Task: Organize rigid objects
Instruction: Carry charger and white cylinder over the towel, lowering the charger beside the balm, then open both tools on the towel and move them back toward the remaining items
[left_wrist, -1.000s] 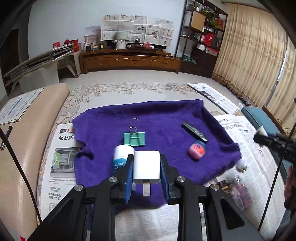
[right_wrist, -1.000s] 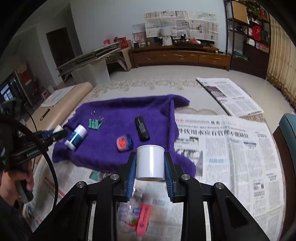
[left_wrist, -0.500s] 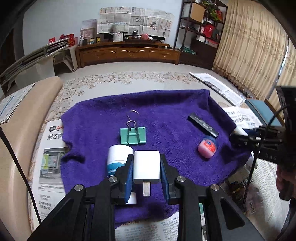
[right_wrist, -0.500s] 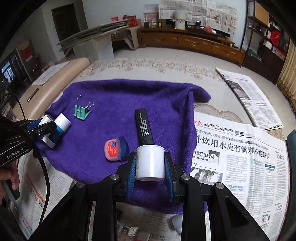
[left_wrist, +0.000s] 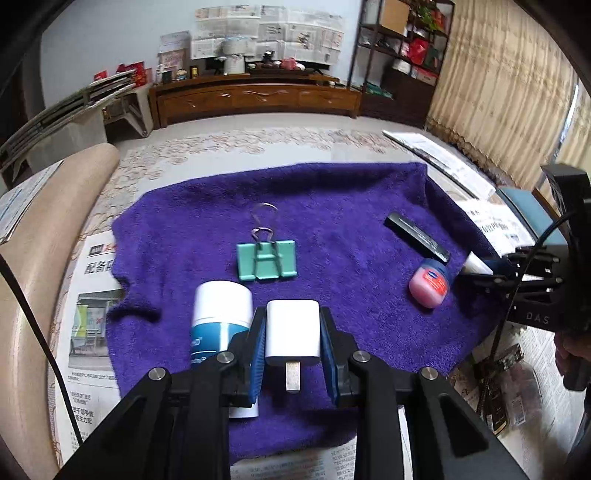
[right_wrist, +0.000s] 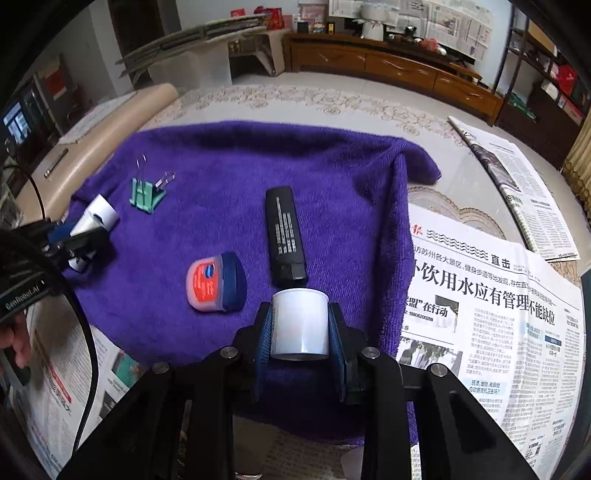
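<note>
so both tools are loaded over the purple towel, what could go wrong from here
1. The left tool holds the white charger close beside the lying blue-and-white bottle; setting it down there could nudge the bottle into a roll.
2. The right tool grips a smooth white cylinder right at the black remote end and near the pink jar; lowering may bump either.
3. The purple towel is soft, so the cylinder might tip if released upright.
</note>
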